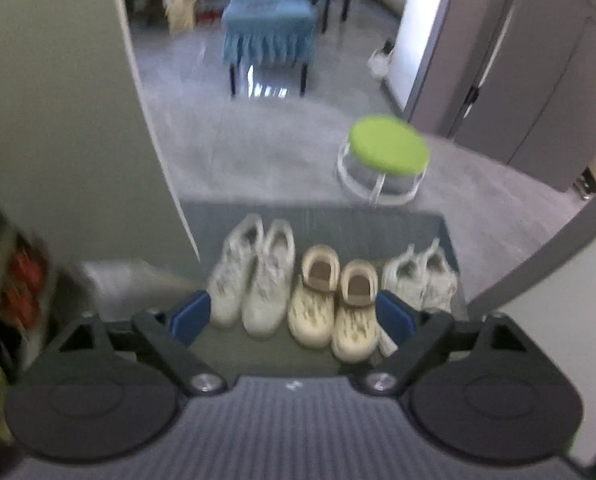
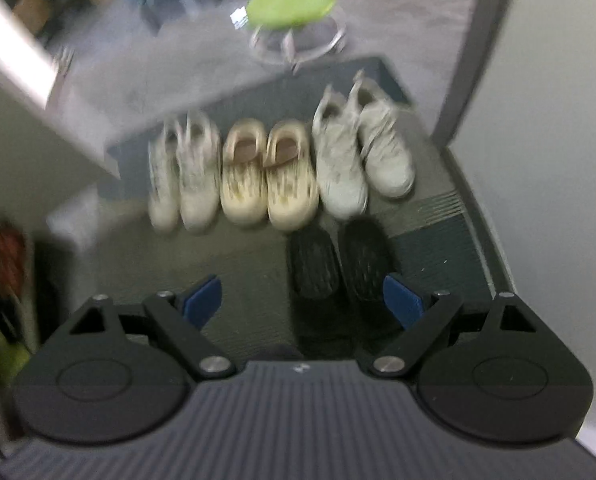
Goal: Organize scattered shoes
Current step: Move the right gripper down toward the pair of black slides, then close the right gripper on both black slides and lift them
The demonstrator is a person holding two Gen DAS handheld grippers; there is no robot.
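Three pairs of shoes stand in a row on a dark floor mat [image 1: 338,216]: white sneakers [image 1: 254,276] on the left, cream clogs [image 1: 332,304] in the middle, pale sneakers [image 1: 420,280] on the right. My left gripper [image 1: 294,316] hangs above them, open, with nothing between its blue pads [image 1: 190,316]. The right wrist view shows the same row: white sneakers [image 2: 184,172], cream clogs [image 2: 268,172], pale sneakers [image 2: 362,148]. In front of that row sits a black pair [image 2: 338,272]. My right gripper [image 2: 302,300] is open over the black pair, its pads not touching it.
A stool with a green seat [image 1: 388,148] stands just beyond the mat [image 2: 426,240], and a blue fringed chair [image 1: 268,28] stands further back. A pale wall panel [image 1: 58,120] rises on the left, a wall and door frame [image 2: 538,120] on the right. Both views are motion-blurred.
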